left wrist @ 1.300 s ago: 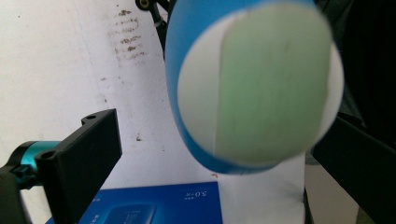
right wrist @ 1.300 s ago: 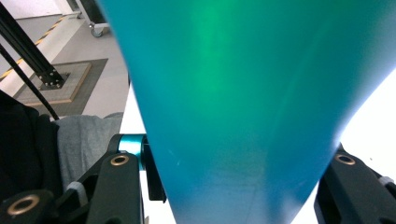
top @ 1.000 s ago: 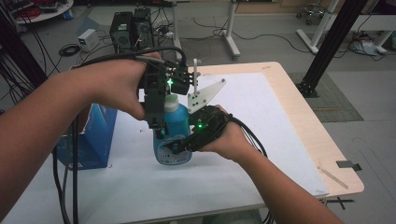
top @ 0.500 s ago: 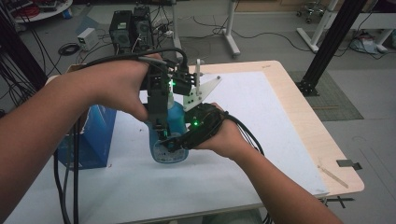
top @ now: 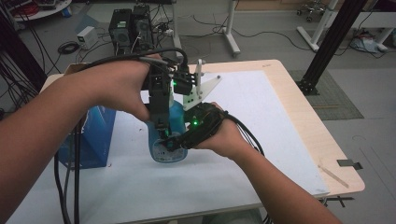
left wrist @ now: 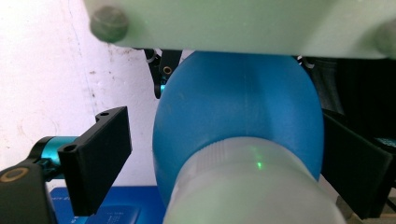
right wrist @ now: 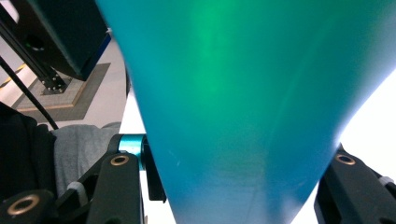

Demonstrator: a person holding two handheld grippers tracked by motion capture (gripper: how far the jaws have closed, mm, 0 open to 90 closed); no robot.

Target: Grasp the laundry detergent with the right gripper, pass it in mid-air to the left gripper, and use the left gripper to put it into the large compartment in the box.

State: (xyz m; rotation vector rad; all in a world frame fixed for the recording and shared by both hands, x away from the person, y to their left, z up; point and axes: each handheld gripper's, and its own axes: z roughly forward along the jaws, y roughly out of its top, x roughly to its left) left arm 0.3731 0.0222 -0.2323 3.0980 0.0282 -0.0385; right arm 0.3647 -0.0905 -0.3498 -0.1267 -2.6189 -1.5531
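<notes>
A blue plastic bottle [top: 175, 117] stands on the white sheet [top: 261, 121] in the middle of the table. My right gripper [top: 173, 142] comes in from the right and is shut on the bottle's lower body [right wrist: 243, 93], with a jaw on each side of it. My left gripper [top: 161, 123] reaches down from above over the bottle's top. In the left gripper view the pale cap [left wrist: 252, 186] sits between its jaws; the left finger [left wrist: 98, 158] stands clear of it. Those jaws have just been closing, and the pads do not press on the cap.
A blue box [top: 95, 135] stands on the sheet just left of the bottle. The wooden table edge [top: 322, 140] runs along the right. Cables trail from both grippers over the near side. Black equipment [top: 128, 23] sits on the floor beyond the table.
</notes>
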